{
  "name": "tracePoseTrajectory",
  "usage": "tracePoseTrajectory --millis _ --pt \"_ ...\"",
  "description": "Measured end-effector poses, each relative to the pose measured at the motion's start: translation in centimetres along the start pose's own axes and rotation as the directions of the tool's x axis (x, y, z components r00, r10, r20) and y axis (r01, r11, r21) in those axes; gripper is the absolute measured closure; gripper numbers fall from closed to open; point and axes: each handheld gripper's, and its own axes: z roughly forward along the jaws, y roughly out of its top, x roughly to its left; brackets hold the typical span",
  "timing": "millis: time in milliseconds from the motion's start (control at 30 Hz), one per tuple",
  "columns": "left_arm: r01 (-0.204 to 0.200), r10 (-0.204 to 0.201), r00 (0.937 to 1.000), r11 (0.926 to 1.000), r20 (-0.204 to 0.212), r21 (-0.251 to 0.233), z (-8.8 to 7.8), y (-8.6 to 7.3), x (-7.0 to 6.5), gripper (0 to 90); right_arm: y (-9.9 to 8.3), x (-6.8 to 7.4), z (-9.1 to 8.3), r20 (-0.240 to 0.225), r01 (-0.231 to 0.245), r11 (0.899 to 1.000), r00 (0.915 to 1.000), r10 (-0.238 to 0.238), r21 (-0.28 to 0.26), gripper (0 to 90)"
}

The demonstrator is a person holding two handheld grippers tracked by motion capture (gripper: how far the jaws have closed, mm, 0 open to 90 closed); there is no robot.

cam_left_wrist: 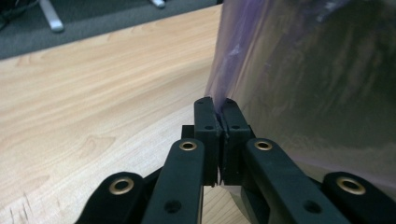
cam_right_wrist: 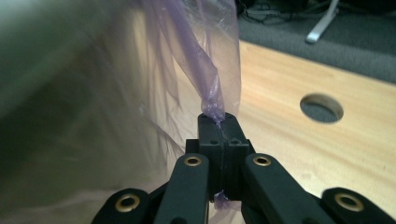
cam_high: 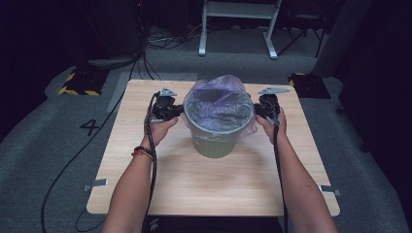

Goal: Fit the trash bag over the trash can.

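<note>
Purple bag: both hands seemingly level, flanking it, grippers pinching.

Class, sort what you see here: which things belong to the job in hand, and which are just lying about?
In the job:
- purple bin liner, pinched at both sides
- green waste bin
- left tool, shut on the liner
- right tool, shut on the liner

Lying about:
- table
- floor cables
- white frame legs

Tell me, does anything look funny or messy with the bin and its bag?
Nothing is spilled or broken. The purple bag lines the green bin, which stands upright on the table. The bag's far edge puffs up above the rim instead of lying flat. The left gripper and right gripper each pinch the bag at a side.
</note>
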Motion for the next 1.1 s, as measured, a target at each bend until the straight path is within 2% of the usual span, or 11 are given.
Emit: tracePoseTrajectory --millis 67,267,400,467,500,600,667,833,867,967,1100 --pt "0.007 -0.007 1.0000 1.0000 0.007 -0.006 0.1 -0.2 0.0 84.5 -0.6 0.0 0.4 -0.015 -0.005 1.000 0.9999 0.006 0.025 90.0" --pt "0.068 -0.066 0.9961 0.9975 0.058 -0.020 0.1 -1.1 0.5 84.2 -1.7 -0.1 0.5 -0.042 -0.022 0.999 0.9988 0.023 0.029 90.0" --pt "0.074 -0.070 0.9939 0.9962 0.085 -0.045 -0.3 -1.8 0.5 82.1 -2.3 0.2 0.2 -0.052 -0.021 1.000 0.9984 0.022 0.021 90.0" --pt "0.045 -0.040 0.9969 0.9965 0.068 -0.070 -0.7 -2.3 0.3 79.3 -2.7 0.2 -0.1 -0.057 -0.016 1.000 0.9983 0.016 0.008 89.9" --pt "0.034 -0.028 0.9977 0.9956 0.062 -0.087 -1.0 -2.5 0.1 73.7 -2.8 0.3 -0.2 -0.059 -0.001 1.000 0.9982 0.001 -0.010 86.5" --pt "-0.010 0.010 0.9999 0.9910 -0.006 -0.133 -2.1 -3.1 -0.3 48.2 -3.1 0.0 -1.0 -0.013 0.008 0.999 0.9999 -0.008 -0.052 67.7" --pt "-0.026 0.023 0.9995 0.9878 -0.022 -0.154 -3.1 -3.4 -0.4 35.9 -3.1 -0.3 -1.9 0.002 0.014 0.997 0.9999 -0.014 -0.071 61.0" --pt "-0.095 0.091 0.9954 0.9738 -0.031 -0.206 -6.0 -3.9 -0.7 24.9 -3.1 -0.8 -4.7 0.043 0.074 0.991 0.9966 -0.070 -0.107 42.4" --pt "-0.112 0.108 0.9937 0.9705 -0.030 -0.214 -6.5 -4.0 -1.0 24.4 -3.2 -0.9 -5.2 0.039 0.081 0.990 0.9963 -0.077 -0.118 41.0" --pt "-0.188 0.188 0.9820 0.9597 -0.018 -0.209 -7.6 -4.4 -2.2 22.4 -3.4 -0.7 -7.1 0.041 0.123 0.980 0.9921 -0.118 -0.157 35.4" --pt "-0.276 0.282 0.9594 0.9436 0.008 -0.183 -7.8 -5.1 -4.6 20.1 -4.2 0.3 -8.7 0.027 0.203 0.966 0.9792 -0.201 -0.163 29.5"
